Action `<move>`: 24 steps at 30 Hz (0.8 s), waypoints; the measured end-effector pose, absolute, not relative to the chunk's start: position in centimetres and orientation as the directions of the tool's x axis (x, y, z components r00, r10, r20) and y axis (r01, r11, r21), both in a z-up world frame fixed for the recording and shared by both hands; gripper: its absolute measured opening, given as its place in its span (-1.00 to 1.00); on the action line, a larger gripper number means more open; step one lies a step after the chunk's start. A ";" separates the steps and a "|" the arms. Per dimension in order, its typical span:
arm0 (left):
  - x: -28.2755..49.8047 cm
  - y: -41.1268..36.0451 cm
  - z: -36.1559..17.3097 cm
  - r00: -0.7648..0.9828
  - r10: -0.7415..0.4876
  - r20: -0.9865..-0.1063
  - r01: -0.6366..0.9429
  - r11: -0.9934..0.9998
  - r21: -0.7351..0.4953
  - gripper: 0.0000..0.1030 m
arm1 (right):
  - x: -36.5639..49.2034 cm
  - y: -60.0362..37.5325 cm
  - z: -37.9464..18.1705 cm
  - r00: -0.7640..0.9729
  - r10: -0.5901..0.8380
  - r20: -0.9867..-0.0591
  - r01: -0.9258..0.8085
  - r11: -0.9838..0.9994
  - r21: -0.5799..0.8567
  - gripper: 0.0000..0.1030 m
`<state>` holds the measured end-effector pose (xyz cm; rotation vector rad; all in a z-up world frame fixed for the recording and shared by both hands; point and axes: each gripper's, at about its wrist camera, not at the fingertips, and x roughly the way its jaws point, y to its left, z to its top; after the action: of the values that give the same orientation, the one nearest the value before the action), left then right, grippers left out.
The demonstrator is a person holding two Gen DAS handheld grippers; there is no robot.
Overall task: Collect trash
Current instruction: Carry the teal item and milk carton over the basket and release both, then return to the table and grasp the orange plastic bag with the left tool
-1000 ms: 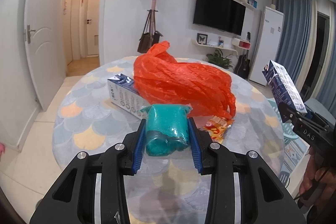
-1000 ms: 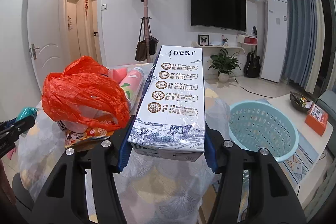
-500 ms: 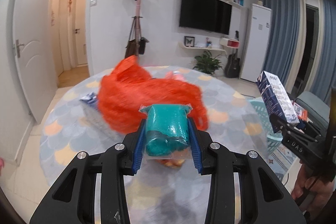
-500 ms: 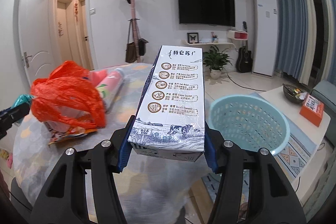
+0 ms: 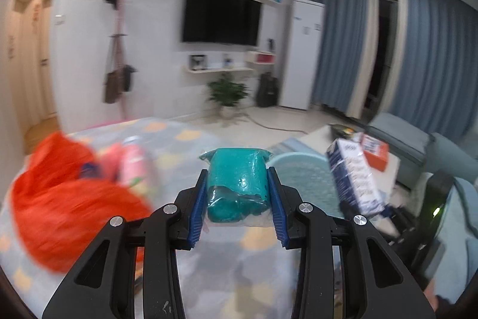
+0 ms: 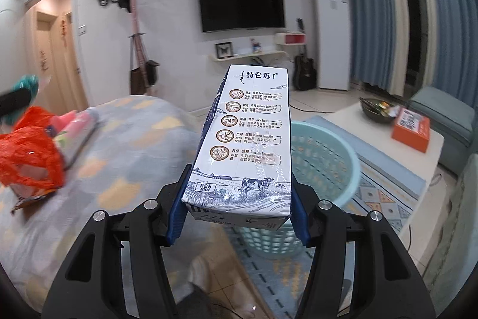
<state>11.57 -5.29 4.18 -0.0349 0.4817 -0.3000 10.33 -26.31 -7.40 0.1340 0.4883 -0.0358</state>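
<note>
Milk carton (image 6: 248, 145) clamped in right gripper (image 6: 237, 217).

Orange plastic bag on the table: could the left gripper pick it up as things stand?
Probably not. The left gripper is already shut on a teal wrapped bundle that fills the gap between its fingers. The orange plastic bag lies unobstructed on the table off to its left.

The basket (image 6: 322, 169) stands on the floor, right of the table (image 6: 125, 145). The bag (image 6: 30, 151) lies on the table, far left of the basket.
</note>
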 end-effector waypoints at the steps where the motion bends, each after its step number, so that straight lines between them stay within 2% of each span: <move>1: 12.4 -6.2 4.2 0.833 -0.313 -0.455 0.297 0.949 -0.109 -0.29 | 10.6 -27.1 -7.8 0.881 -0.013 -0.473 0.081 0.989 0.123 0.05; 8: 19.2 -13.4 3.9 0.742 -0.443 -0.504 0.430 0.890 -0.149 -0.29 | 14.1 -31.3 -10.2 0.854 -0.038 -0.519 0.131 0.981 0.144 0.05; 14: 23.3 -18.0 1.7 0.682 -0.447 -0.579 0.455 0.879 -0.143 -0.27 | 17.2 -33.2 -11.0 0.838 -0.037 -0.544 0.141 0.978 0.152 0.08; 15: 23.9 -18.6 1.1 0.667 -0.448 -0.595 0.457 0.877 -0.148 -0.27 | 17.6 -33.4 -11.2 0.831 -0.037 -0.554 0.146 0.977 0.154 0.16; 16: 24.4 -19.0 0.8 0.654 -0.452 -0.607 0.460 0.874 -0.155 -0.24 | 17.8 -33.8 -11.5 0.827 -0.042 -0.561 0.157 0.975 0.157 0.30; 19: 26.1 -19.8 -0.7 0.597 -0.447 -0.666 0.456 0.872 -0.176 0.09 | 17.6 -34.6 -11.9 0.824 -0.046 -0.565 0.172 0.970 0.172 0.35; 24: 26.6 -18.5 -1.1 0.594 -0.410 -0.692 0.410 0.894 -0.178 0.15 | 16.0 -34.9 -12.3 0.823 -0.055 -0.566 0.186 0.967 0.176 0.35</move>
<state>26.59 -18.51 -1.09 0.0000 0.8043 -0.4768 15.96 -34.94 -12.26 0.2287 0.5925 -0.1291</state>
